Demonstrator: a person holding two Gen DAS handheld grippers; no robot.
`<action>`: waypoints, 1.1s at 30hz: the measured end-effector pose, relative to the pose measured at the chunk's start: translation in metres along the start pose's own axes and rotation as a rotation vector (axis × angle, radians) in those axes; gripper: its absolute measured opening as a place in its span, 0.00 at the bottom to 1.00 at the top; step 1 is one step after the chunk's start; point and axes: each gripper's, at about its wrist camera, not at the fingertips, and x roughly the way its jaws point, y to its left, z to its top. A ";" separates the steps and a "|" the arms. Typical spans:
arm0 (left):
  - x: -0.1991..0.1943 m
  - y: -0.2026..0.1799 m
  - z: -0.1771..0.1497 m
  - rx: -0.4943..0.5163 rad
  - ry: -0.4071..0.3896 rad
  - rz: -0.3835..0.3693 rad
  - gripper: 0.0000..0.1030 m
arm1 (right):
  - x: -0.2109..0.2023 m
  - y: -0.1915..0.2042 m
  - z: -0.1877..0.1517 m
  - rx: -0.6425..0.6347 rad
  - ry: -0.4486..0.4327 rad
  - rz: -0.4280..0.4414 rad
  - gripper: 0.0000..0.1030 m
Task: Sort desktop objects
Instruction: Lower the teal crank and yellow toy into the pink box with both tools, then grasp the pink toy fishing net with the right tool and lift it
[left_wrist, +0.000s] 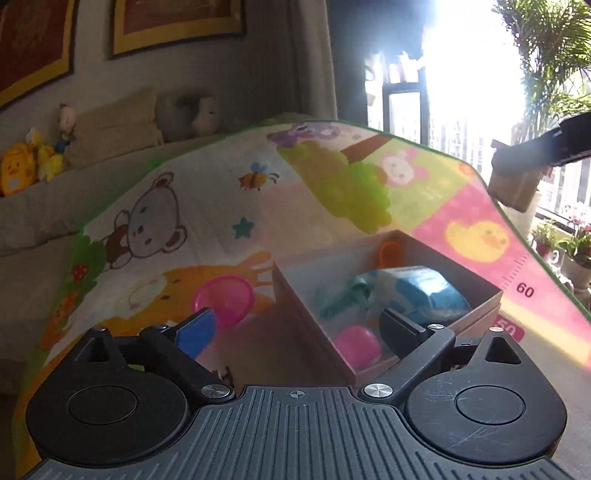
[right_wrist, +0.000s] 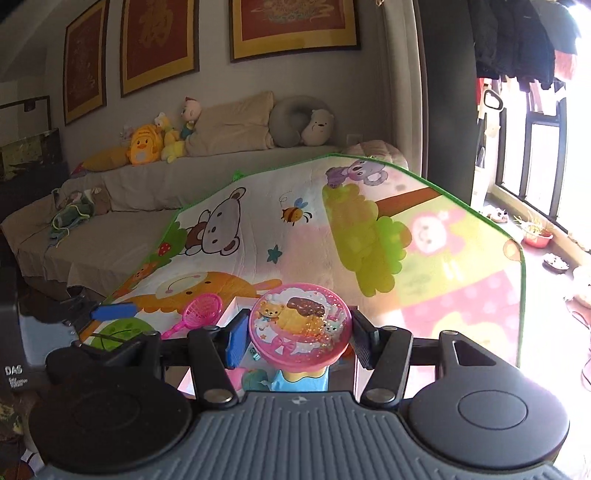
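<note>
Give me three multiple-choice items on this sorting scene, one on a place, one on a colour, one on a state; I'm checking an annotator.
1. Where is the teal toy?
A. inside the box
B. on the sofa
C. in the left gripper

2. What colour is the toy racket on the mat?
A. green
B. pink
C. black

3. How is the right gripper?
A. open and empty
B. out of view
C. shut on the round pink toy

Answers:
1 A, it lies within the box walls.
2 B, its frame and handle are pink.
3 C, both fingers press the round pink toy sides.

Black linkage grippers (left_wrist: 295, 328); ribbed grey housings; blue finger pads (right_wrist: 236, 341)
</note>
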 end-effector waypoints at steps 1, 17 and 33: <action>-0.004 0.004 -0.013 -0.004 0.023 0.021 0.96 | 0.015 0.003 0.004 0.014 0.021 0.014 0.54; -0.018 0.064 -0.091 -0.224 0.150 0.143 0.98 | 0.160 0.075 0.024 0.057 0.230 0.063 0.70; -0.023 0.085 -0.099 -0.383 0.129 0.118 0.98 | 0.338 0.183 0.012 -0.184 0.424 -0.121 0.88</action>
